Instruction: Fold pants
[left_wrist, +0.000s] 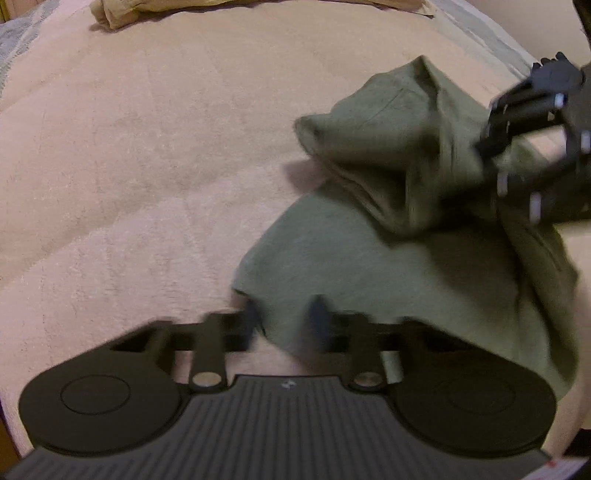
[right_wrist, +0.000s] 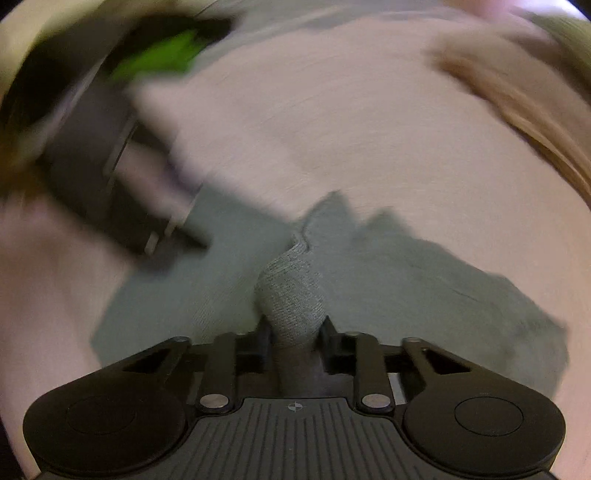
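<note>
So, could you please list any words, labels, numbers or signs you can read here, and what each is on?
No readable text anywhere.
Small crosshair mark, no lettering, on the right gripper body; the left gripper has a similar one, blurred.
The green pants, pink blanket and tan garment carry none.

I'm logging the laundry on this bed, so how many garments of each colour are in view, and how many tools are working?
Green pants: 1
Tan garment, bunched at the far edge of the pink blanket: 1
Tools: 2, the left tool and the right tool, each with green fabric between its fingers
Total: 4
</note>
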